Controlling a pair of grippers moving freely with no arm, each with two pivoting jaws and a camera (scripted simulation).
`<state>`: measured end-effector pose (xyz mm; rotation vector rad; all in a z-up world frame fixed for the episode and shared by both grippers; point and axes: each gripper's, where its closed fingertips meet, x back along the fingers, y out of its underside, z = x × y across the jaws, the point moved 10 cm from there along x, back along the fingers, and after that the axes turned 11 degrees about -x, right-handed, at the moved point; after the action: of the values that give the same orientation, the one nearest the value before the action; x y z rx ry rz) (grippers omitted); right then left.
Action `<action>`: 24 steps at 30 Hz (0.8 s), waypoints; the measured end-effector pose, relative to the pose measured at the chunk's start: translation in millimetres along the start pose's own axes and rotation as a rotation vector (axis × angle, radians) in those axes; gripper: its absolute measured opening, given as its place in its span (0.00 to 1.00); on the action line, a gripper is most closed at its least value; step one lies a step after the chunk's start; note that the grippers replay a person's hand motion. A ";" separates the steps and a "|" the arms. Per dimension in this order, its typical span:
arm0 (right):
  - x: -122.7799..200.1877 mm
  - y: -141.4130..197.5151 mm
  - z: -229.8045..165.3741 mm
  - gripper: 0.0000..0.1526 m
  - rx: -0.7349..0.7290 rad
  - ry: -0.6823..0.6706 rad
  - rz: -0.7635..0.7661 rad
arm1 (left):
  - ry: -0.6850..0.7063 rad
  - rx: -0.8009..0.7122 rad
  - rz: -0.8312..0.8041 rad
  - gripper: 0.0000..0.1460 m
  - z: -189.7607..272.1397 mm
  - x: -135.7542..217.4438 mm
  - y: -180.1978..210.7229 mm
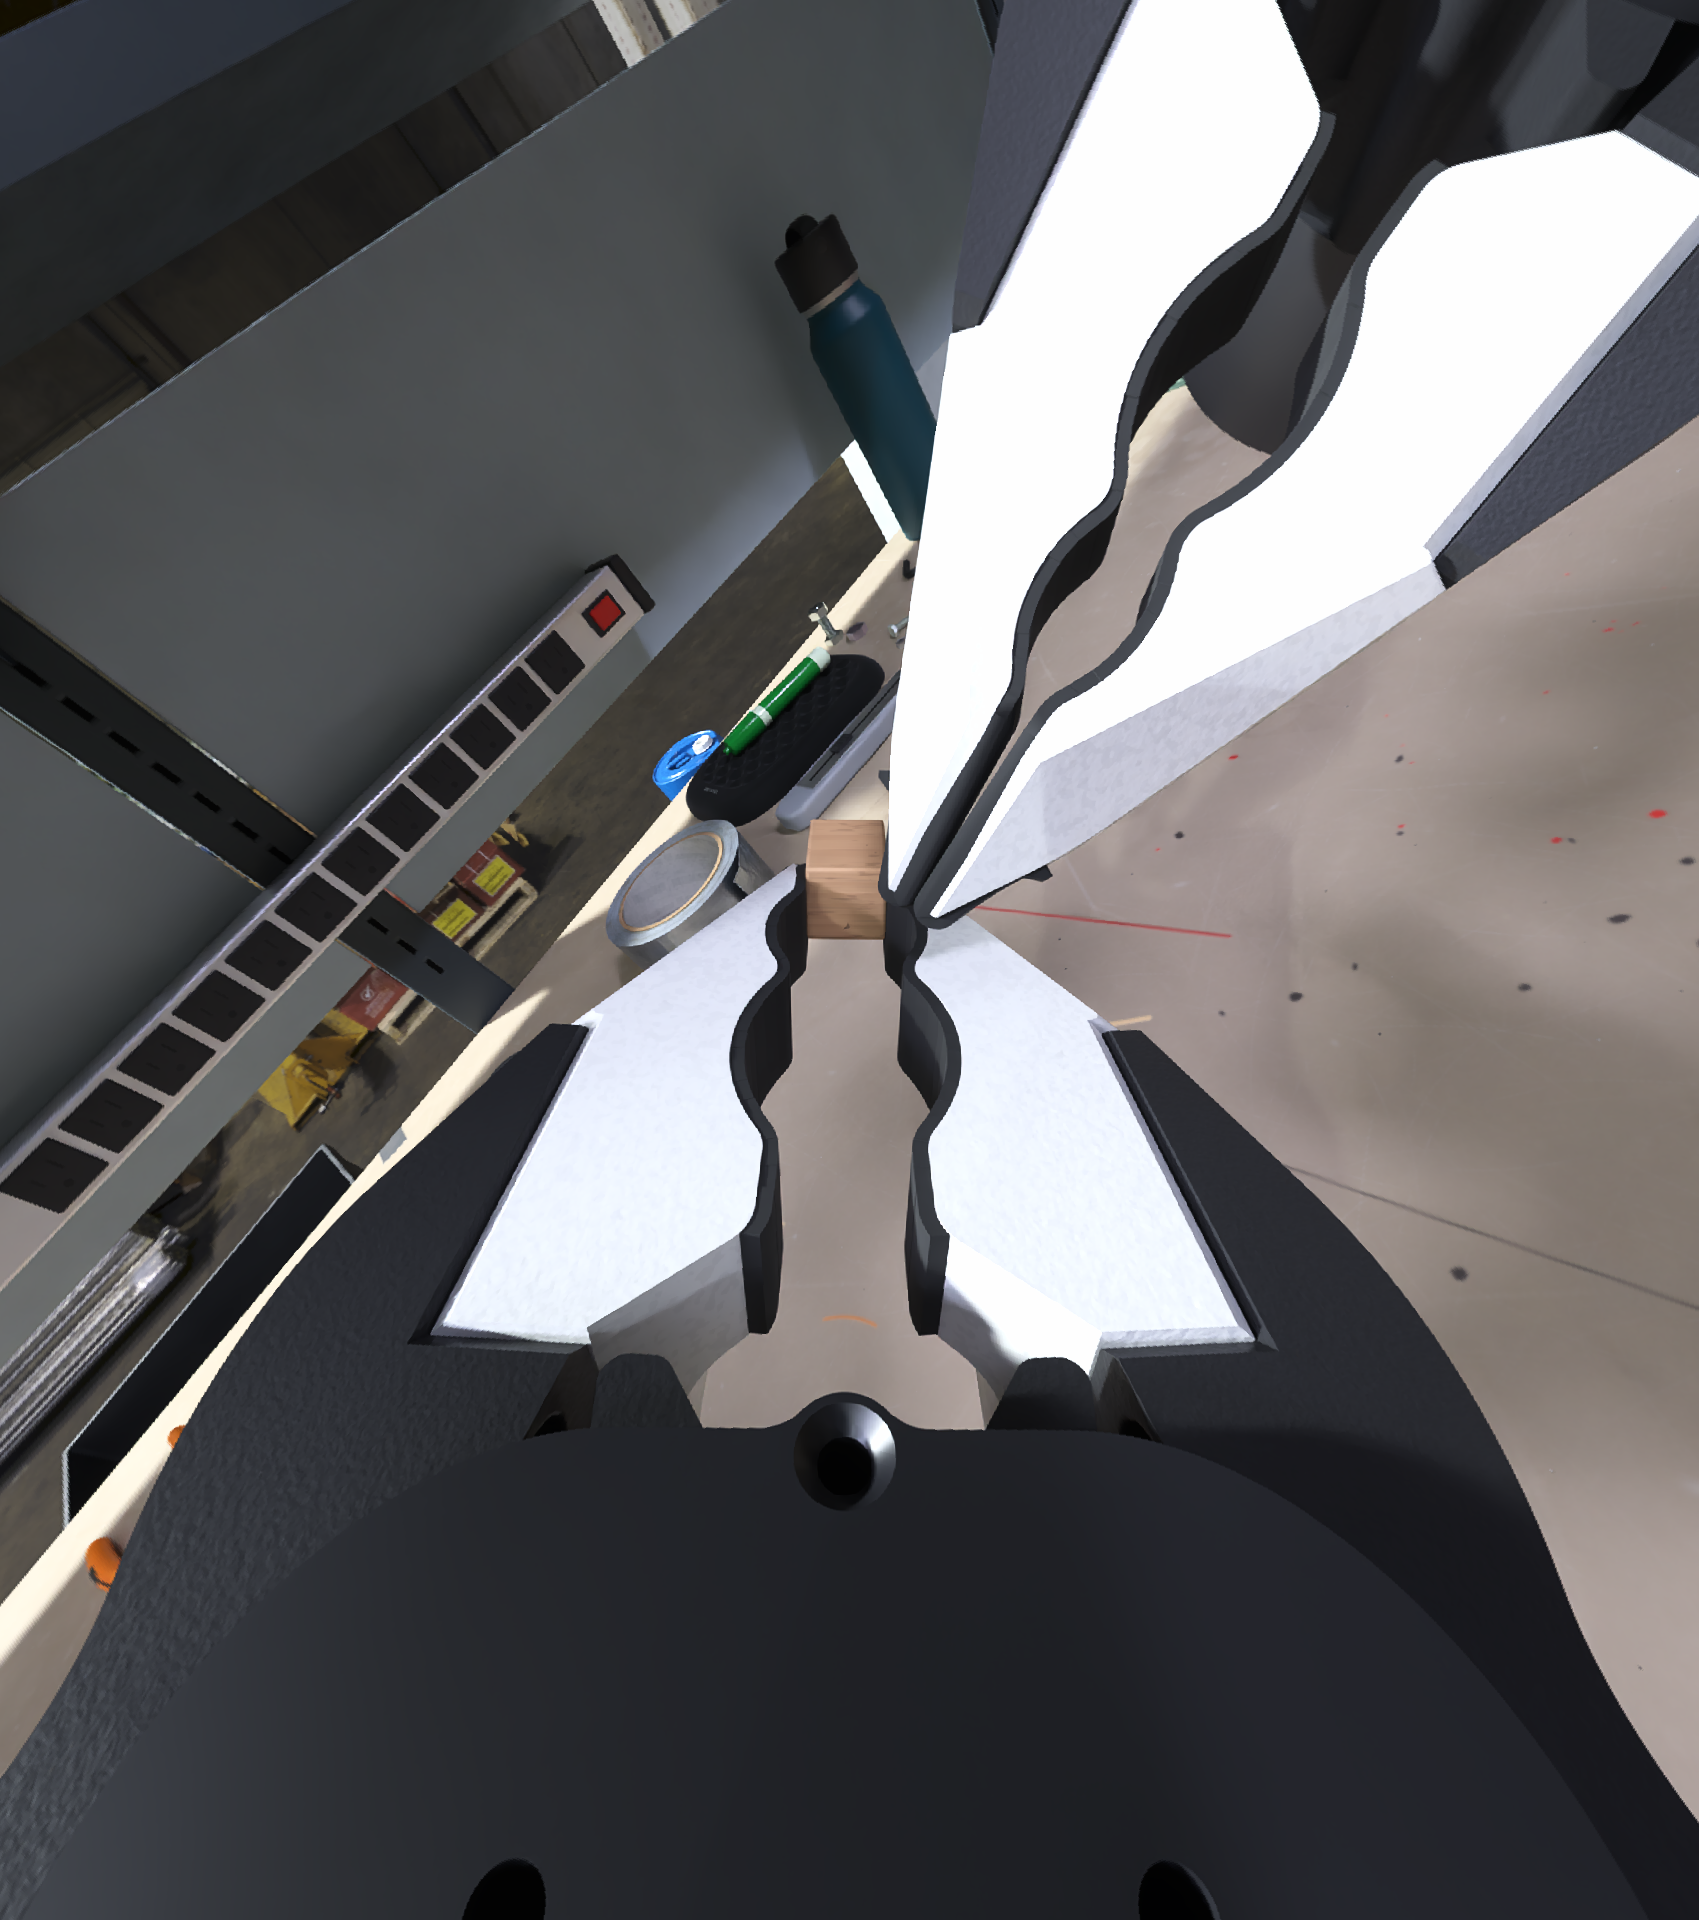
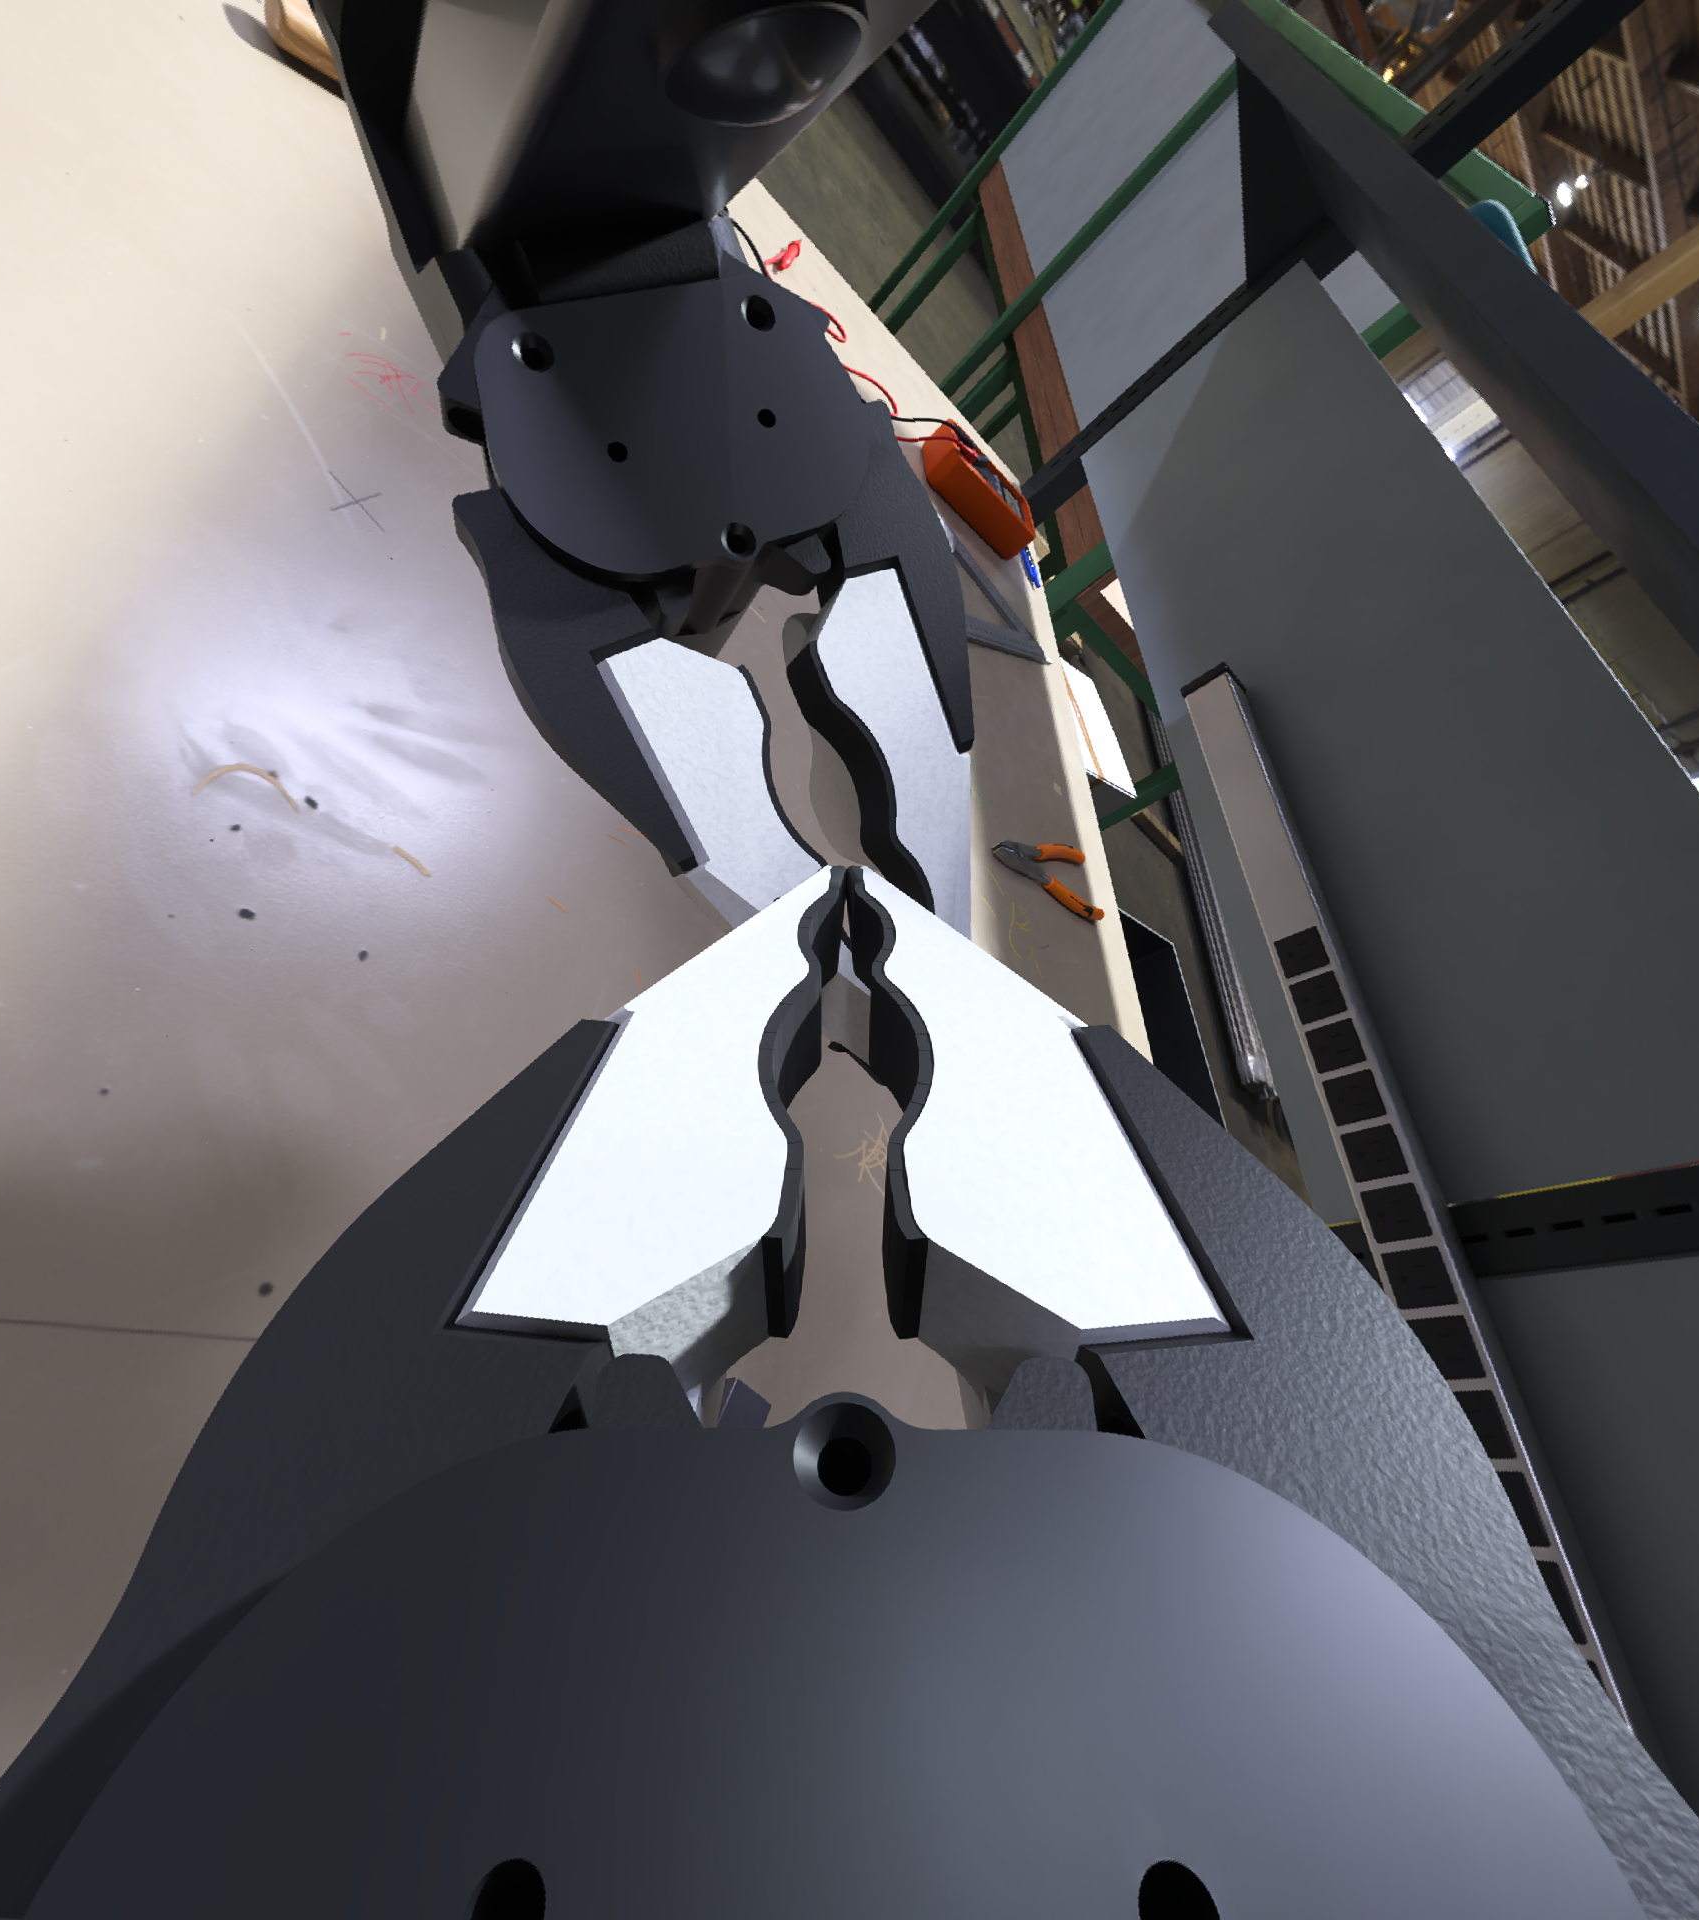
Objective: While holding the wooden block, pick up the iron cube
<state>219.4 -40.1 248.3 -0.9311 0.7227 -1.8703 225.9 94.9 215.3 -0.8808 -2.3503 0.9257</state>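
Note:
The wooden block (image 1: 845, 883) is a small light-brown cube held between the fingertips of my left gripper (image 1: 845, 920), above the beige table (image 1: 1447, 1091). My right gripper (image 1: 912, 904) reaches in from the top of the left wrist view. It is shut, and its tips meet the left gripper's right fingertip just beside the block. In the right wrist view, my right gripper (image 2: 845, 881) is shut with nothing showing between its fingers, and the left gripper (image 2: 819, 831) faces it tip to tip. No iron cube shows in either view.
Along the table's back edge lie a grey tape roll (image 1: 679, 883), a black case (image 1: 788, 743) with a green marker (image 1: 777, 701), a blue cap (image 1: 684, 764) and a teal bottle (image 1: 871, 384). A power strip (image 1: 357, 862) hangs on the back panel. Orange pliers (image 2: 1053, 878) and an orange meter (image 2: 975, 499) lie farther along.

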 end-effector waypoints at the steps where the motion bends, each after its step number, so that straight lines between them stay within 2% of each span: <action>1: -0.2 -0.3 -0.1 0.00 0.004 -0.003 -0.001 | 0.000 -0.006 -0.002 0.09 0.1 -0.1 0.0; 13: -11.6 1.5 -2.4 0.00 -0.058 0.024 -0.036 | -0.028 -0.096 -0.058 0.09 7.3 -3.3 1.8; 20: 3.4 4.0 9.9 0.00 -0.136 0.004 0.011 | -0.020 0.042 0.009 0.09 1.2 -1.9 4.8; 24: 19.7 13.4 25.3 0.00 -0.226 0.075 0.033 | -0.014 0.116 0.055 0.09 -5.2 0.7 10.2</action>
<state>240.4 -66.1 257.8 -0.9871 1.0053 -1.8287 232.6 103.4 211.6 -0.8988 -2.2682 1.0825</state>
